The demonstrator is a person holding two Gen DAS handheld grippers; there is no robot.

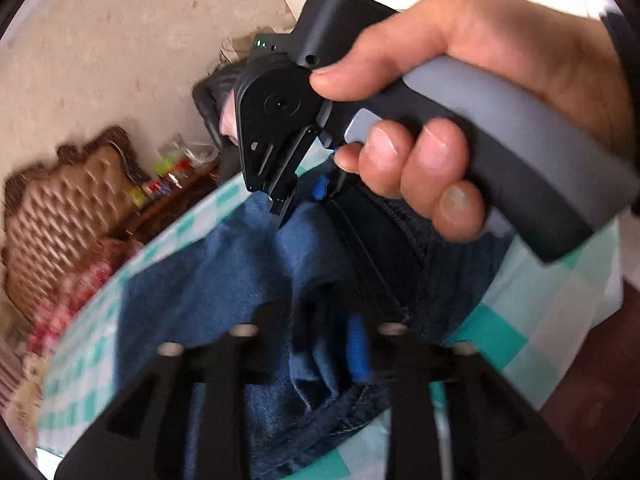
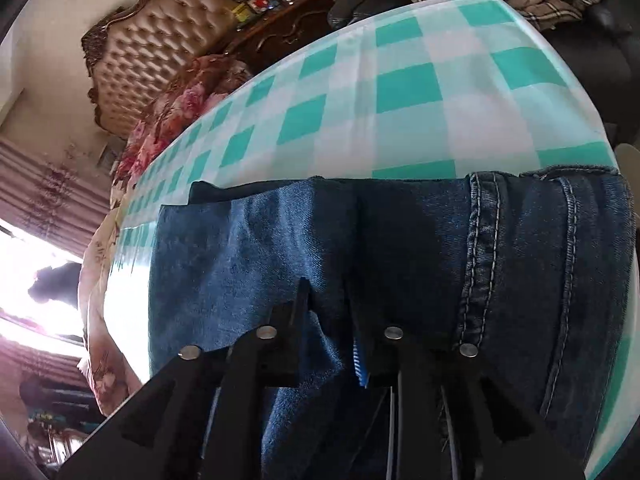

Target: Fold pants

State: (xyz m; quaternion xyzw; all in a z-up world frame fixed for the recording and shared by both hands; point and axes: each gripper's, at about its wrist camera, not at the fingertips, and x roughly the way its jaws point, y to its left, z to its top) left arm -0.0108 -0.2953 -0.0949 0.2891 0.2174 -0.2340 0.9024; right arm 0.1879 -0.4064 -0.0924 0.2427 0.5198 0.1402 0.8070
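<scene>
Both grippers pinch denim now, left gripper (image 1: 320, 344) and right gripper (image 2: 332, 336) each closed on the jeans (image 2: 400, 240) lying at the near edge of the checked tablecloth (image 2: 400, 80), so carry both together, level, keeping edges matched.

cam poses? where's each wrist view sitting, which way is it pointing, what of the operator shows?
Left wrist: low over the jeans, facing across the checked tablecloth; own left gripper at the bottom, plus the right hand holding the right gripper.
Right wrist: just above the jeans, facing the table's far edge; only its own fingers show.
Shared: jeans, tablecloth, tufted headboard.
</scene>
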